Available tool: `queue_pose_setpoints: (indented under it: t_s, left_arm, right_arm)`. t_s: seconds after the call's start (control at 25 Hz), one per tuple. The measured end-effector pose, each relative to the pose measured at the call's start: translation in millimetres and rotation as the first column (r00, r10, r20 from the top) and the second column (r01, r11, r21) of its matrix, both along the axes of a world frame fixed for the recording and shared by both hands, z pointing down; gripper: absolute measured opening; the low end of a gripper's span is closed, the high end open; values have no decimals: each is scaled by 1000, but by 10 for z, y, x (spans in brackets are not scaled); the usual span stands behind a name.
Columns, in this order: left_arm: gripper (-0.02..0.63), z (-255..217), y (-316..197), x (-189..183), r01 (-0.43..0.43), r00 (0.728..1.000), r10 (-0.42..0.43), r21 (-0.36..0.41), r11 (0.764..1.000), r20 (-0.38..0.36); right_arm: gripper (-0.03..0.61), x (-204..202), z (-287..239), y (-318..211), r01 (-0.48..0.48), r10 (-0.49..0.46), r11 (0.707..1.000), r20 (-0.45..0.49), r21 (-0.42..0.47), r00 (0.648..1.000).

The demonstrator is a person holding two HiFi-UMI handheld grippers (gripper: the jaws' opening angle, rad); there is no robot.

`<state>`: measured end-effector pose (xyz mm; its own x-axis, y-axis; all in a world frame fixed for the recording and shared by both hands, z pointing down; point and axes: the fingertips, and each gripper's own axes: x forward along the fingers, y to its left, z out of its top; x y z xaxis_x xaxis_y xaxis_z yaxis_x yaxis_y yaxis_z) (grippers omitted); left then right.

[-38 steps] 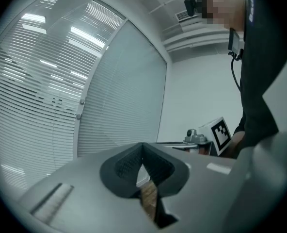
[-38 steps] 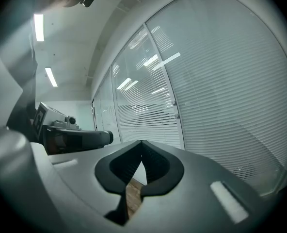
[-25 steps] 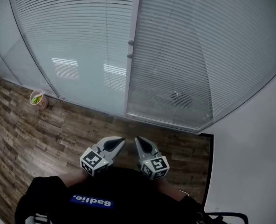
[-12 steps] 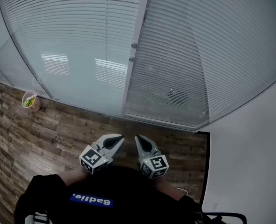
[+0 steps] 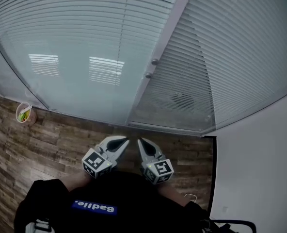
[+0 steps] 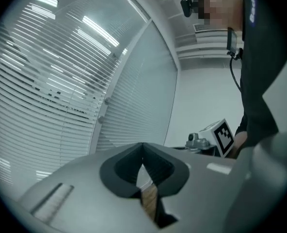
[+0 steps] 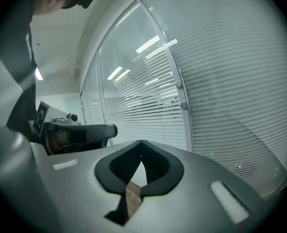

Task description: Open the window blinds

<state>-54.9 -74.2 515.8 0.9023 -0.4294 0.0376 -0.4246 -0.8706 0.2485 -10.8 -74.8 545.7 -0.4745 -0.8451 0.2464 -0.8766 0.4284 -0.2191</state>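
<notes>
Steep look down. Left gripper [image 5: 120, 142] & right gripper [image 5: 140, 142] sit side by side, each w/ fingers pressed together, nothing held, tips aimed at the window. Ahead of the fingers: white slatted blinds [image 5: 85, 33] over two glass panes, w/ a pale frame post [image 5: 168, 30] between them carrying two small knobs [image 5: 154, 62]. Wood-plank floor [image 5: 51, 140] lies under the fingers. Small cup [image 5: 23, 113] stands well left of them, near the window's base. White wall [image 5: 260, 169] to their right. Person's dark top [image 5: 95, 198] behind.

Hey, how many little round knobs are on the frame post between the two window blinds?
2. Both sit on the frame post, partway up: an upper knob and a lower knob just beneath it. Others could be out of view higher up.
</notes>
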Motion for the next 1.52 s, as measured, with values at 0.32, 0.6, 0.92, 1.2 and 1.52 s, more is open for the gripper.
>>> queue_pose_setpoints:
  t_s: [0.32,0.6,0.92,1.2,1.52]
  left_arm:
    - [0,50,-398,-210,-22,1000,21,-39,999,-18]
    - [0,-20,-670,-44,-4,1000,4,-19,1000,-14]
    - [0,-159,-1039,140,100,995,-100,20,995,9]
    - [0,-237,-1174,565,155,987,-156,38,987,36]
    - [0,-198,-1204,823,227,969,-230,44,973,87]
  right_arm:
    - [3,-187,-18,-363,-33,33,999,-28,-30,999]
    - [3,-47,36,-597,1,-2,1000,-27,-14,1000]
    - [3,280,-111,-1023,66,-65,997,-25,36,998]
    - [3,741,-175,-1198,95,-96,994,9,48,995]
    - [3,984,-98,-1253,163,-165,986,58,37,985]
